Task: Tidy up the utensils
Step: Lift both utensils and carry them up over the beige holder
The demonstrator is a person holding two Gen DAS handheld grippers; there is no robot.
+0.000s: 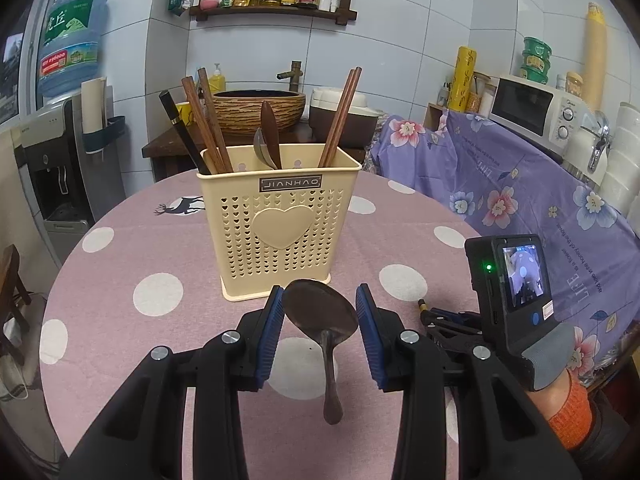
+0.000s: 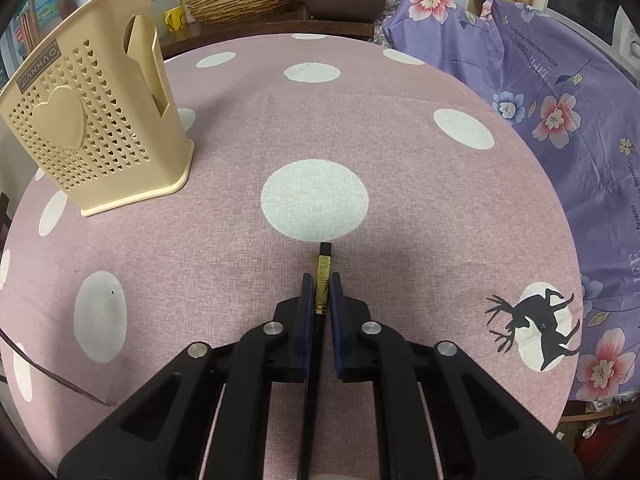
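Observation:
A cream utensil holder (image 1: 280, 220) with a heart on its front stands on the pink dotted tablecloth (image 1: 160, 240). It holds wooden chopsticks (image 1: 340, 116), a black chopstick (image 1: 182, 132) and two spoons (image 1: 270, 136). My left gripper (image 1: 320, 292) hovers just in front of the holder, shut on the bowl of a metal spoon (image 1: 320, 316) whose handle hangs down toward the camera. In the right wrist view my right gripper (image 2: 322, 280) is shut on a black chopstick (image 2: 324, 264) with a gold band, low over the cloth. The holder (image 2: 92, 120) stands far to its left.
Purple floral fabric (image 1: 520, 200) drapes the table's right side. Behind the table are a wooden basin (image 1: 258, 108), a rice cooker (image 1: 340, 116), a microwave (image 1: 532, 108) and a water dispenser (image 1: 60, 152). A person's gloved hand (image 1: 552, 360) with an orange cuff holds the right gripper.

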